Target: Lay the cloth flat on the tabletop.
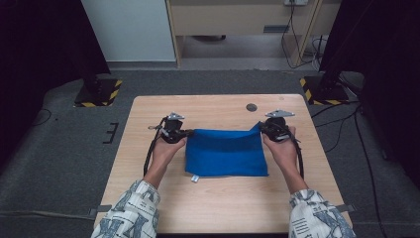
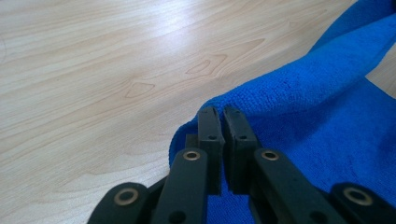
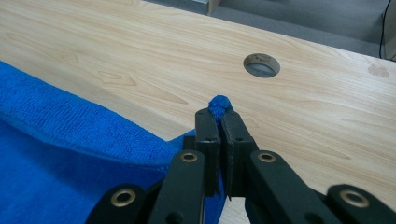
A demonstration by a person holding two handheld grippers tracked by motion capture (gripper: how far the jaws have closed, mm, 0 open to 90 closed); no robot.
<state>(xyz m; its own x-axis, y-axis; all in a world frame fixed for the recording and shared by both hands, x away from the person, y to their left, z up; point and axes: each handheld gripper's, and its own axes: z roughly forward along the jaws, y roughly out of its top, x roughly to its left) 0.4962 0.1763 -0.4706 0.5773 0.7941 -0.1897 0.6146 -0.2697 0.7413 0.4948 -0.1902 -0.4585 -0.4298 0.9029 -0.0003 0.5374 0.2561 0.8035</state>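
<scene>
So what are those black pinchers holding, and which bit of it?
Each hand-held gripper, left and right, is shut on a far corner of the blue cloth.

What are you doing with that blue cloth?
A person is working a blue cloth on a wooden table with a gripper in each hand. The left gripper is shut on the cloth's far left corner, and the right gripper is shut on the far right corner, where a blue tuft pokes out between its jaws. The far edge is raised a little, while the near part lies flat. It looks like a fold is under way.
</scene>
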